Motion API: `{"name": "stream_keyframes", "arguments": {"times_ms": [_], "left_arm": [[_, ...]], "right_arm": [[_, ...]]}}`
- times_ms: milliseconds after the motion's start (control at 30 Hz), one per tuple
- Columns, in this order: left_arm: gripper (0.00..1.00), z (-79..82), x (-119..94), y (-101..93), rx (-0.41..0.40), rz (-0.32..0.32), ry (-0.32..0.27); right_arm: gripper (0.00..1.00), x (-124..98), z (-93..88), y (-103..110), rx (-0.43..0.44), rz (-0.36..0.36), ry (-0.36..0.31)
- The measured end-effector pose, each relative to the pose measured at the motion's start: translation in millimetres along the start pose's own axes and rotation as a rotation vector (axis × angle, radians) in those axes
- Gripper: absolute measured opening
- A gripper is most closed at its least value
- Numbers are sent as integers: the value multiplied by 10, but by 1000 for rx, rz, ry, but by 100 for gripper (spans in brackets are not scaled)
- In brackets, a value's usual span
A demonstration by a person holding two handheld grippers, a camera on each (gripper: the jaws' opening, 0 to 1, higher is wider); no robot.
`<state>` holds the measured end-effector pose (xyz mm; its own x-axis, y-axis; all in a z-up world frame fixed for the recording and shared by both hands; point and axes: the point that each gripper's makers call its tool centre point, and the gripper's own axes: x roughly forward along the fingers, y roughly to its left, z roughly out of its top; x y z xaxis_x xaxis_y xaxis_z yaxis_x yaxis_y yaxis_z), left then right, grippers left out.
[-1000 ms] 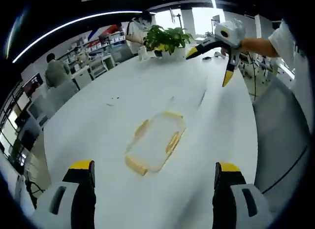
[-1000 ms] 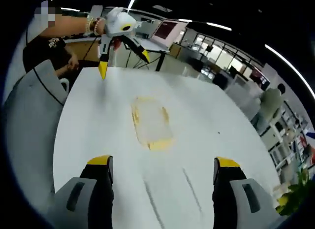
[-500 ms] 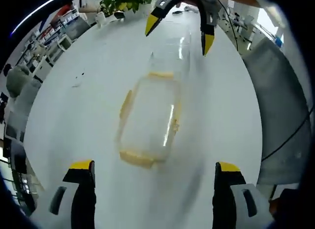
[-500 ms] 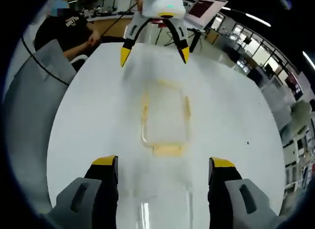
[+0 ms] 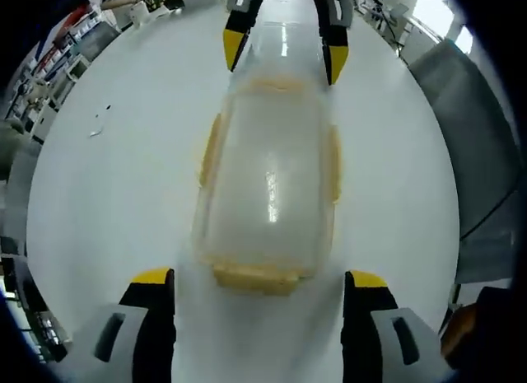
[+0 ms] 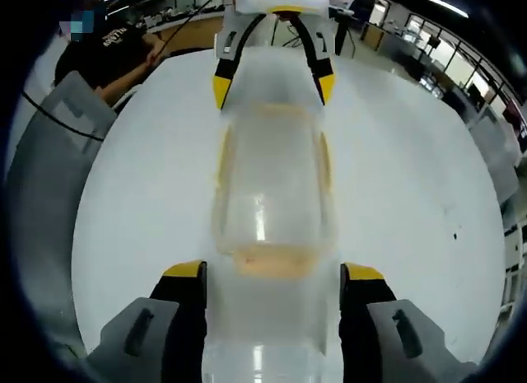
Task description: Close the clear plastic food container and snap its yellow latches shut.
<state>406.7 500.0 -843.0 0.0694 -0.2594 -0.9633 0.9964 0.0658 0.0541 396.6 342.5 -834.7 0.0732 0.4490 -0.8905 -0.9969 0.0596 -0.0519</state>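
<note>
The clear plastic container (image 5: pixel 268 185) lies lengthwise on the white table, with a glare streak on its lid. Yellow latches (image 5: pixel 210 148) stick out along its sides and at both ends. My left gripper (image 5: pixel 259 280) is open, its jaws either side of the near end latch (image 5: pixel 255 276). At the far end my right gripper (image 5: pixel 284 58) is open too. In the right gripper view the container (image 6: pixel 272 185) runs away from the open right gripper (image 6: pixel 273 273), whose jaws flank its near end. The left gripper (image 6: pixel 273 88) stands open over the far end.
The round white table (image 5: pixel 107 202) has bare surface on both sides of the container. Small dark specks (image 5: pixel 99 123) lie at its left. A grey chair (image 6: pixel 49 152) stands by the table edge, with a seated person (image 6: pixel 115 49) behind it. A cable crosses another grey chair (image 5: pixel 486 210).
Both grippers have come in toward the container from opposite ends and lowered, so it looks much bigger in both views. Both stayed open, and the container has not moved.
</note>
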Motion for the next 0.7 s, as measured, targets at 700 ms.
{"name": "stream_keyframes", "arguments": {"times_ms": [700], "left_arm": [[47,-81,0,-38,36,-38,9]], "right_arm": [[50,178,50,68,-8,52,32]]}}
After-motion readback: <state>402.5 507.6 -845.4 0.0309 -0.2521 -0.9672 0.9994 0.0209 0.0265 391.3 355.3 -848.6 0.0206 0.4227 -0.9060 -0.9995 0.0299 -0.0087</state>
